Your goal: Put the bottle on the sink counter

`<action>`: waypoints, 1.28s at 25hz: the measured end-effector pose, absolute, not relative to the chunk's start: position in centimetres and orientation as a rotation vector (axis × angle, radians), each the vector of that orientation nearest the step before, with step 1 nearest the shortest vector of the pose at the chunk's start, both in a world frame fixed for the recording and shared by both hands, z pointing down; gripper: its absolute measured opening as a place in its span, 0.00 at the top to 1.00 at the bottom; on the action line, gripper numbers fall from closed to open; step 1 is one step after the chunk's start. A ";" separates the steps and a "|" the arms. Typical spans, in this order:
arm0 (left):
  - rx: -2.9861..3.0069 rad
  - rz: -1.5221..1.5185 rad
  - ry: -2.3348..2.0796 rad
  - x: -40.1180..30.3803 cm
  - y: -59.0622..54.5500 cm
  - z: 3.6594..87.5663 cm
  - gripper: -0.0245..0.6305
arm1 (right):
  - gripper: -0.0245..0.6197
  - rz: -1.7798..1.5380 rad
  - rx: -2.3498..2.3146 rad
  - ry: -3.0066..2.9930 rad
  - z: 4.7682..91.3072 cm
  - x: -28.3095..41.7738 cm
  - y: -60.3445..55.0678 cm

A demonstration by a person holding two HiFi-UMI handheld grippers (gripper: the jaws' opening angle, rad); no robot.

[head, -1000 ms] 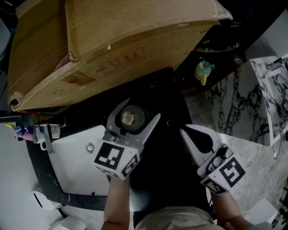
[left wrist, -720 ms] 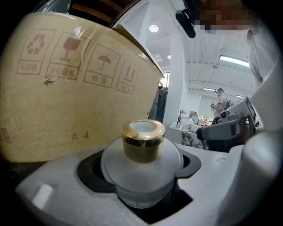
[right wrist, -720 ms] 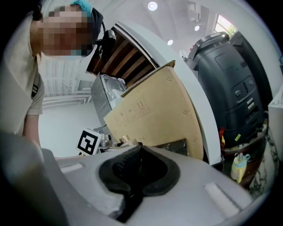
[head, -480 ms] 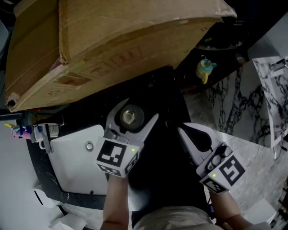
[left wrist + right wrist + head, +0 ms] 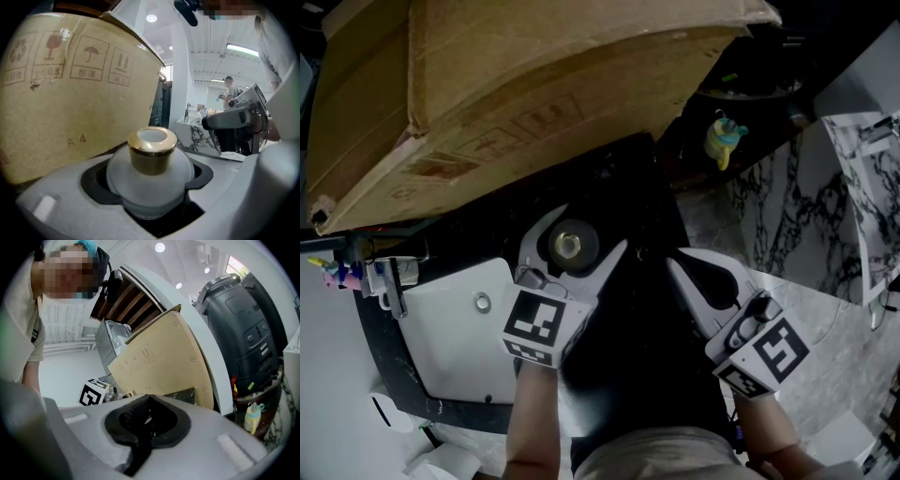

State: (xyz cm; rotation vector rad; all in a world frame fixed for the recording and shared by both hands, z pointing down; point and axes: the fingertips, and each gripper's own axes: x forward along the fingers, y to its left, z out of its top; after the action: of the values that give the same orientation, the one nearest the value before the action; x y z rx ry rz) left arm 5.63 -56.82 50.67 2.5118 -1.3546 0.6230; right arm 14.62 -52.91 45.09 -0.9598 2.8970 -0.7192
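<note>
A frosted white bottle (image 5: 569,246) with a gold cap (image 5: 151,149) stands upright between the jaws of my left gripper (image 5: 578,234), which is shut on it. In the left gripper view the bottle's round shoulder (image 5: 150,176) fills the padded hollow of the left gripper (image 5: 154,180). My right gripper (image 5: 689,272) hovers beside it on the right, jaws pressed together with nothing between them. Only its own dark pads (image 5: 140,420) meet in the right gripper view, at the right gripper (image 5: 147,399).
A large cardboard box (image 5: 516,103) overhangs the scene just beyond both grippers. A white basin (image 5: 441,328) with a tap (image 5: 394,291) sits at lower left in a dark counter. A small yellow toy bottle (image 5: 724,141) and marble surfaces (image 5: 806,225) are at the right.
Both grippers have edged slightly up the frame, and the box has slid a little left. The left gripper still holds the bottle and the right stays closed.
</note>
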 end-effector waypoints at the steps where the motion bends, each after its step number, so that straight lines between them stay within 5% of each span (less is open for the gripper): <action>1: 2.513 0.631 -1.352 5.7 -56.8 50.7 0.43 | 0.96 -0.720 -0.960 2.896 45.0 14.6 -52.9; 14: 2.485 0.605 -1.428 4.1 -54.4 49.2 0.43 | 0.96 -0.701 -1.035 2.878 44.2 14.5 -50.8; 32: 2.709 0.165 -1.400 -0.1 -43.9 36.3 0.43 | 0.96 -0.403 -1.029 2.909 36.4 8.5 -39.9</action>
State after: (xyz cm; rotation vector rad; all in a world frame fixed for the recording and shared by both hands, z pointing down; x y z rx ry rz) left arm -0.10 -43.94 36.35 2.7094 -1.3995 0.1651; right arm 8.54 -39.86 36.35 -1.0290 2.9091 -0.4032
